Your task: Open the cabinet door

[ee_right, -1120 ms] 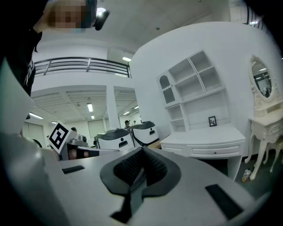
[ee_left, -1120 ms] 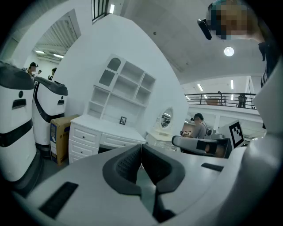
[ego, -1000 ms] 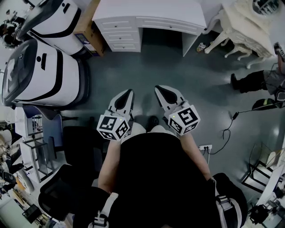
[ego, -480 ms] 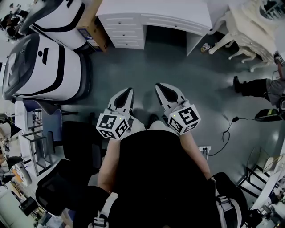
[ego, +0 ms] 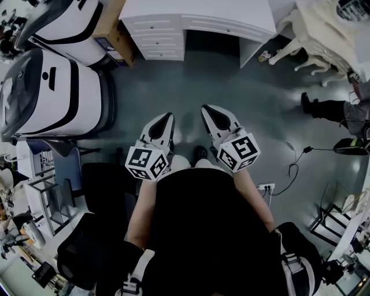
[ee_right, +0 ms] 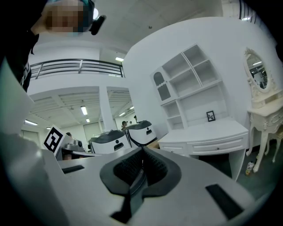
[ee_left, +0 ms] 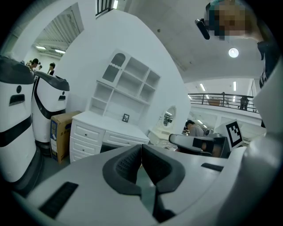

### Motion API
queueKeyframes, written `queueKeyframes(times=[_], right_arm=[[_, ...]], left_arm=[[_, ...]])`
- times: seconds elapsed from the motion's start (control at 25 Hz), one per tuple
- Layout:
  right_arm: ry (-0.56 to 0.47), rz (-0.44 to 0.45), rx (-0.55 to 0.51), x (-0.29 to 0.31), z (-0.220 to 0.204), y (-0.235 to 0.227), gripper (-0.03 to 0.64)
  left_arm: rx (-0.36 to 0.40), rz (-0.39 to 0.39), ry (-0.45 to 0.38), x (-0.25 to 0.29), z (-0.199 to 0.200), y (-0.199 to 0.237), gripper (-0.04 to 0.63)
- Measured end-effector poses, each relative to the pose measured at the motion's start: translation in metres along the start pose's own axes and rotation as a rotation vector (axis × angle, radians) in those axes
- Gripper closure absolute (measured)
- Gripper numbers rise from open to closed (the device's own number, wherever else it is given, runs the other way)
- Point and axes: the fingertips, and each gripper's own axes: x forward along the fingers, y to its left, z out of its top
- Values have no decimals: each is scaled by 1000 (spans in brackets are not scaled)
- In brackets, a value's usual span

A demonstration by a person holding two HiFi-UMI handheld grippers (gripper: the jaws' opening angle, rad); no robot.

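I have both tools out level in front of me over the grey-green floor (ego: 243,87), side by side and apart from each other. The left tool (ego: 166,119) has its two dark ribbed pads pressed together with nothing between them. The right tool (ego: 207,110) is the same: pads pressed together, nothing pinched. The cubes with square markers, one on the left (ego: 147,163) and one on the right (ego: 238,151), sit just ahead of my forearms.

The white cabinet desk with a stack of three drawers (ego: 196,14) stands across the floor from both tools, well apart from them, with neither tool touching it. Its drawers fill its left end, a shallow drawer runs along under the tabletop, and the knee space beneath is dark. In the left gripper view a white hutch of open shelves (ee_left: 128,84) rises from the back edge of the tabletop, with an arched niche at its upper left. A small dark-framed picture (ee_left: 126,117) stands on the tabletop against the hutch. I cannot tell from here which panel is the door.

A brown cardboard box (ego: 115,32) stands just beside the desk's left end. Beyond it are two large rounded white machines with black bands (ego: 52,92). A cream carved dressing table (ego: 324,26) stands near the desk's right end. A white power strip (ego: 265,188) lies on the floor near my right arm.
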Motion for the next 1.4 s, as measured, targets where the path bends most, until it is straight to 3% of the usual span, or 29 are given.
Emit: queueKeyframes(times=[0.76, 1.08, 1.4], right_arm=[[-9, -171, 14, 189, 42, -3, 600], [20, -204, 16, 232, 37, 4, 600], [70, -222, 57, 249, 19, -19, 600]], left_arm=[[21, -155, 55, 54, 88, 171, 572], [8, -184, 103, 63, 90, 221, 572], [-26, -213, 186, 94, 68, 234, 572]])
